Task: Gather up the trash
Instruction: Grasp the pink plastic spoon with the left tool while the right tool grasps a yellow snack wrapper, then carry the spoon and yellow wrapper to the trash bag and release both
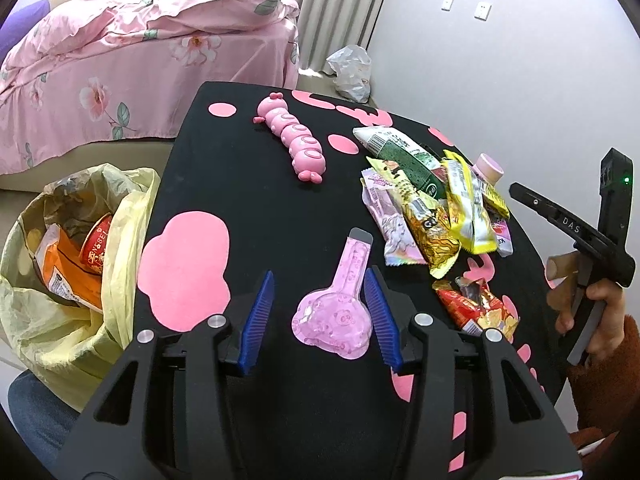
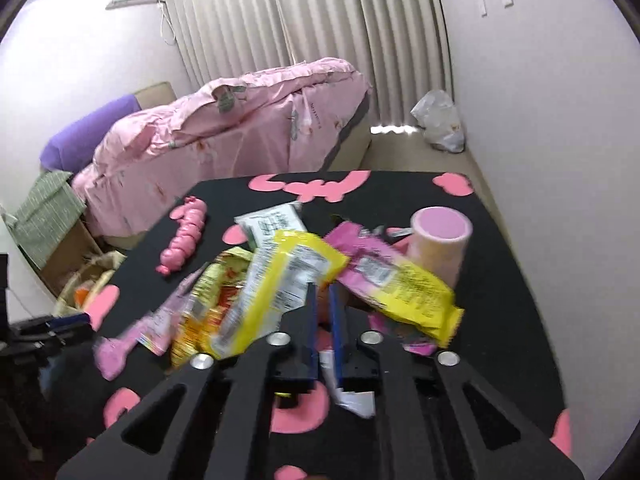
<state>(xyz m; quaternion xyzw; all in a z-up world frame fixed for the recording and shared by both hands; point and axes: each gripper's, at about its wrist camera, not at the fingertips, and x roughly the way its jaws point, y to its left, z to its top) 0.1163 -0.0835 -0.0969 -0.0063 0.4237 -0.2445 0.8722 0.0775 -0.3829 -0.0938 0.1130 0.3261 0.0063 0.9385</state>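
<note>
Trash is a loose heap of crinkled snack wrappers (image 1: 436, 208) on the right part of the black table (image 1: 256, 184) with pink spots: shiny yellow, gold, pink-holographic, one green-white, plus a red wrapper (image 1: 476, 308) lying near the edge. Yellow bin bag (image 1: 80, 248) sits beside the table's left side, orange packet and red cup inside. Left gripper (image 1: 320, 280) hovers half open, empty, around a pink panda-print pouch (image 1: 336, 312). Right gripper (image 2: 324, 292) is nearly closed at a yellow wrapper (image 2: 280, 276); grip unclear, blurred.
</note>
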